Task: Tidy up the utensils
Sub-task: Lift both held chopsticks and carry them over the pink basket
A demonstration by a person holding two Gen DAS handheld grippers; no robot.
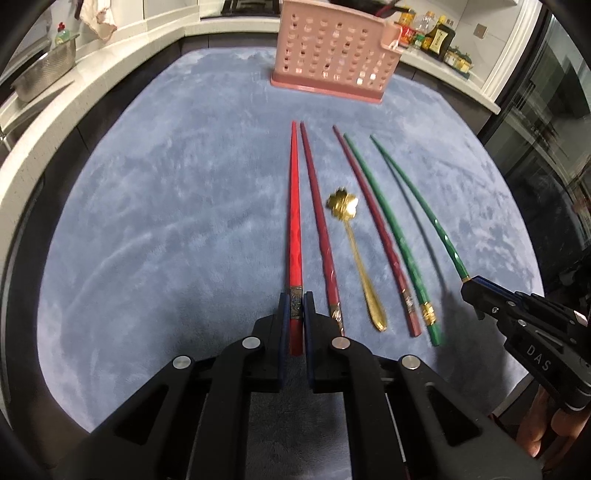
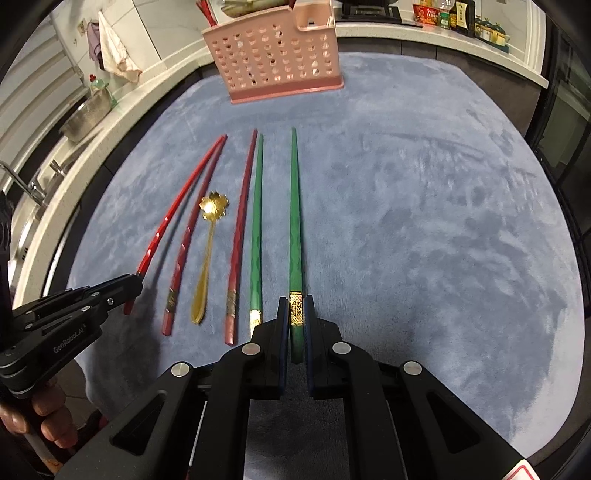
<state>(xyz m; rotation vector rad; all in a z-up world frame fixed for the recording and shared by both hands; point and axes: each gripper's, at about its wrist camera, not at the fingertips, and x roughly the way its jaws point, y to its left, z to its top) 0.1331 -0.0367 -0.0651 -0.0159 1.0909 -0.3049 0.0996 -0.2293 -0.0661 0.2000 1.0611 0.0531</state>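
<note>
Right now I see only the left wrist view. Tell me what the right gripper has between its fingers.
Observer: The right gripper is closed on the outer green chopstick, pads at its gold band.
Operator: Report what the pink basket holds.
Observer: Red sticks poke out of the pink basket at its left end. Your view crops its top.

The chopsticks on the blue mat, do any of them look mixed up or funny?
Yes. One dark red chopstick lies beside a green chopstick, apart from the other dark red one; a gold spoon sits between them. The bright red chopstick and the other green chopstick have no loose partner.
</note>
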